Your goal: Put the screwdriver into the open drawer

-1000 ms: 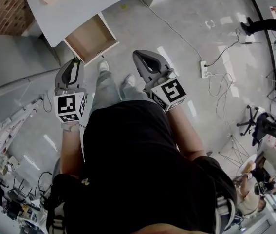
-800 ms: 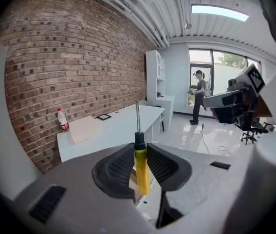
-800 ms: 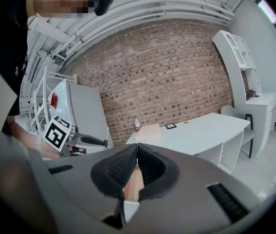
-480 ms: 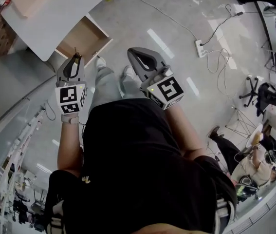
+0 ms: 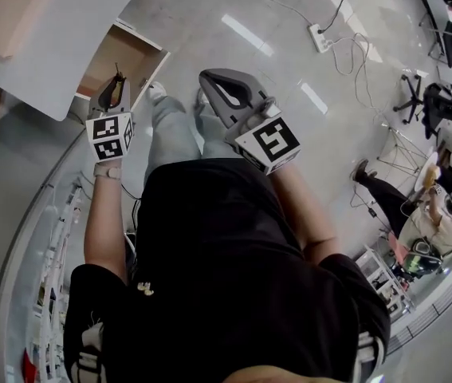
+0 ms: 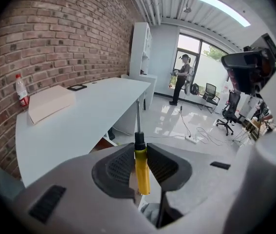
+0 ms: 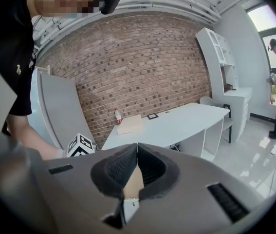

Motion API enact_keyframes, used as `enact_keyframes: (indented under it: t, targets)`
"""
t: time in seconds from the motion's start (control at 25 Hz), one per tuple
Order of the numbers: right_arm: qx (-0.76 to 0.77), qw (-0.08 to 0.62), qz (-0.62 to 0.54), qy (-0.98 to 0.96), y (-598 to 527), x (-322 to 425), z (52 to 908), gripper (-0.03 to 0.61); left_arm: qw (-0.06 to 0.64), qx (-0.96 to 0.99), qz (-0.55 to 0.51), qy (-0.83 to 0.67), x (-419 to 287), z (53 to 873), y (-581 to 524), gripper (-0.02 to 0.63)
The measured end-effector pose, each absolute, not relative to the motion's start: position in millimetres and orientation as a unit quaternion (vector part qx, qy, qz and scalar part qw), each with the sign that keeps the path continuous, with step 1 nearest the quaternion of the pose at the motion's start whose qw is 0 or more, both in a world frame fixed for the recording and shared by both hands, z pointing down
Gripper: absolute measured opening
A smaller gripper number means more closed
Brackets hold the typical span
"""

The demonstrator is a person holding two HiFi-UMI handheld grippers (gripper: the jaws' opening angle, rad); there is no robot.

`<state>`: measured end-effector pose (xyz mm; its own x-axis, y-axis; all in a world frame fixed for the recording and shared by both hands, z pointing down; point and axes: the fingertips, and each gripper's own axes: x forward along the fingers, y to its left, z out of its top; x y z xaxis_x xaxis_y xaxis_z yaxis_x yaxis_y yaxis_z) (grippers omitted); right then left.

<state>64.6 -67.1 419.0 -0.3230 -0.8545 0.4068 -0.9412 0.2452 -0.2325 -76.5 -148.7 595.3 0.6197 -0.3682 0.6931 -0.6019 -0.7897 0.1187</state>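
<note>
A screwdriver with a yellow handle, black collar and thin metal shaft is clamped between the jaws of my left gripper, shaft pointing up and away. In the head view the left gripper hovers at the front edge of the open wooden drawer, with the screwdriver tip sticking out over it. The drawer hangs under a white desk. My right gripper is held to the right over the floor, jaws shut with nothing between them, and the right gripper view shows the same right gripper.
On the desk lie a tan cardboard piece, a small dark tablet-like thing and a red-capped bottle by the brick wall. A power strip with cables lies on the floor. People stand and sit farther off.
The view has shifted so desk and drawer slid left and up. My left gripper has come closer to the drawer, its screwdriver tip now over the drawer's front. The right gripper stays beside it.
</note>
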Motion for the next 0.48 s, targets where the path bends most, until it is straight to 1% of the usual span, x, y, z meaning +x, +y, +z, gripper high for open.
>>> enact_keyframes:
  t: [0.24, 0.48]
  targets:
    - [0.591, 0.116, 0.239, -0.762, -65, 64, 444, 0.011, 0.194, 0.869, 0.373, -0.26, -78, 663, -167, 0.084]
    - [0.604, 0.126, 0.26, -0.743, -64, 62, 452, 0.011, 0.244, 0.848, 0.388, -0.265, -82, 712, -183, 0.084]
